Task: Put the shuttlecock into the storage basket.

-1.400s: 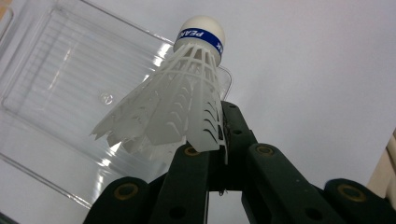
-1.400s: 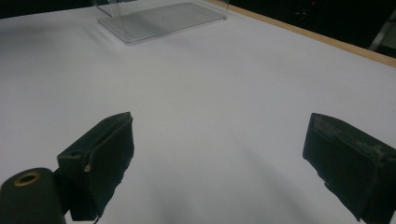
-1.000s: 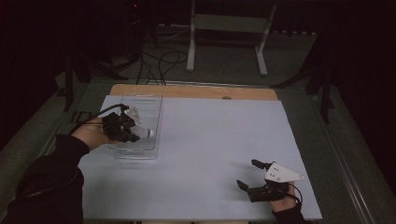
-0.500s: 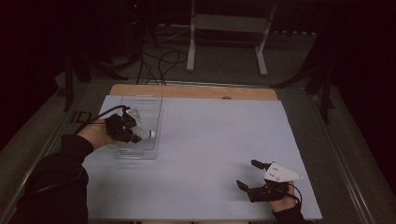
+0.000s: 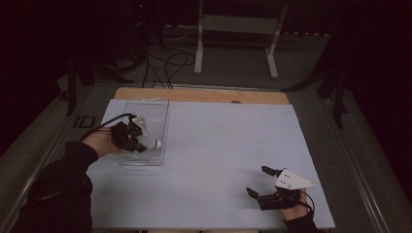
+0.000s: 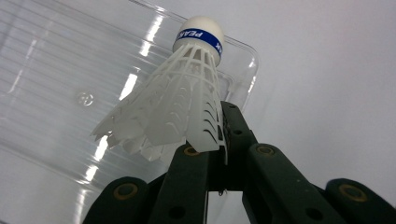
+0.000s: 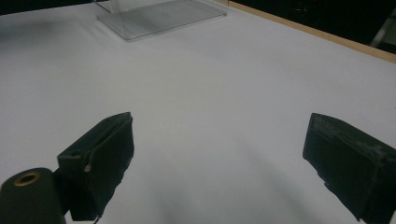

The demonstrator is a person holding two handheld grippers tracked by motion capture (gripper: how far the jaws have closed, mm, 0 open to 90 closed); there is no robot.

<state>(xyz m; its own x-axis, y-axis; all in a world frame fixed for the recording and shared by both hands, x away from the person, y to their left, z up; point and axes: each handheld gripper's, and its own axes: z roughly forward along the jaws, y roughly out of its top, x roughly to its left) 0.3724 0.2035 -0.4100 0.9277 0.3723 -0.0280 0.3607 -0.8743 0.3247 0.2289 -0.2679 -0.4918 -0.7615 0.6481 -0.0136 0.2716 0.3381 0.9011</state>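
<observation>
My left gripper (image 5: 137,141) is shut on a white plastic shuttlecock (image 6: 175,100) with a blue band below its cork; the jaws pinch the skirt's rim. It hangs over the near end of a clear plastic tray (image 5: 145,109), cork (image 5: 157,143) pointing right. In the left gripper view the tray (image 6: 56,70) lies just behind the shuttlecock. My right gripper (image 5: 257,180) rests low over the white sheet at the front right, open, with nothing between its fingers (image 7: 105,154).
A white sheet (image 5: 218,145) covers the table, with a wooden strip (image 5: 204,95) along its far edge. Beyond the table stand a metal frame (image 5: 233,29) and loose cables (image 5: 165,63) on the floor. The clear tray (image 7: 159,16) lies far ahead in the right gripper view.
My left gripper has sunk slightly toward the near end of the tray with the shuttlecock. The right gripper has stayed put.
</observation>
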